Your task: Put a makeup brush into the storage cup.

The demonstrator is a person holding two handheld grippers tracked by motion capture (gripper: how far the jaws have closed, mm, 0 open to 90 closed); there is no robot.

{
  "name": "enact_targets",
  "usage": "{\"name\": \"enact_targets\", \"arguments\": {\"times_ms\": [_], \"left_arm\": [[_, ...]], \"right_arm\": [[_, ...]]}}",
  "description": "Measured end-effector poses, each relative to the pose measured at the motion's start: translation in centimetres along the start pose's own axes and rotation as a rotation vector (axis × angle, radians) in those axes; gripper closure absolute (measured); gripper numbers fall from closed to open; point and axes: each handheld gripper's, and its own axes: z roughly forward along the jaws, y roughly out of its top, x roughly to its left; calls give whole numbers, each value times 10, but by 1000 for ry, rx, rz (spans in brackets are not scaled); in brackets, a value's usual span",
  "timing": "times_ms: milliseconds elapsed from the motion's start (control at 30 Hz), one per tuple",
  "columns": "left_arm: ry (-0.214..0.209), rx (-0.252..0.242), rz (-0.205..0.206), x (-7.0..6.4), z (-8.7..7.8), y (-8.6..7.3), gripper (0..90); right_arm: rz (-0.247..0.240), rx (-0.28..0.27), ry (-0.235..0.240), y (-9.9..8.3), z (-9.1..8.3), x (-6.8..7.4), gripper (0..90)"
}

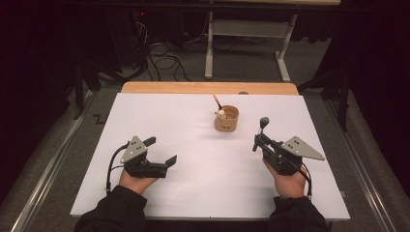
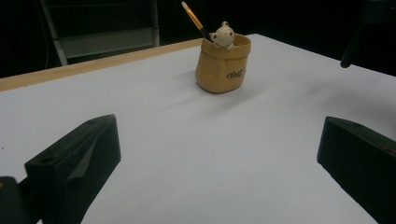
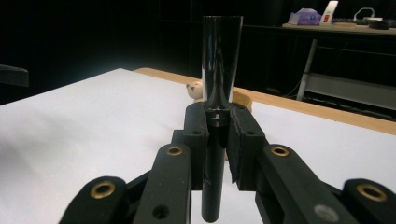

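Brush [image 3: 219, 70], judged light, stiff and slick along its glossy ferrule, is held upright near the worktop's right edge, clamped at the handle by the right gripper [image 3: 218, 123]; the left gripper [image 1: 162, 151] is spread empty.

Bright tabletop, dark murky surroundings

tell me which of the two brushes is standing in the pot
The thin brush with the pale tip, leaning in the tan pot beside its bear figure. The other, a thick black brush, is clamped upright in the right gripper.
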Motion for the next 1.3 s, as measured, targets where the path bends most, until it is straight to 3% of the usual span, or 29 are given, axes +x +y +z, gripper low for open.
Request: {"name": "enact_targets", "arguments": {"times_ms": [233,433,600,733,1067,1300], "left_arm": [[-17,1,-16,0,2,0,3],[-25,8,-23,1,2,-1,3],[-25,3,-21,-1,3,0,3],[-28,27,-14,-1,5,-1,3],[-37,18,-11,-1,4,-1,3],[-29,10,0,-2,-1,-1,3]], "right_arm": [[6,-5,-15,1,-3,-2,806],[50,-24,-15,8,-3,-3,806],[20,-4,-21,16,2,-2,806],[26,2,-22,22,5,-5,806],[49,19,-26,25,19,-7,807],[28,30,-20,30,32,-7,806]]}}
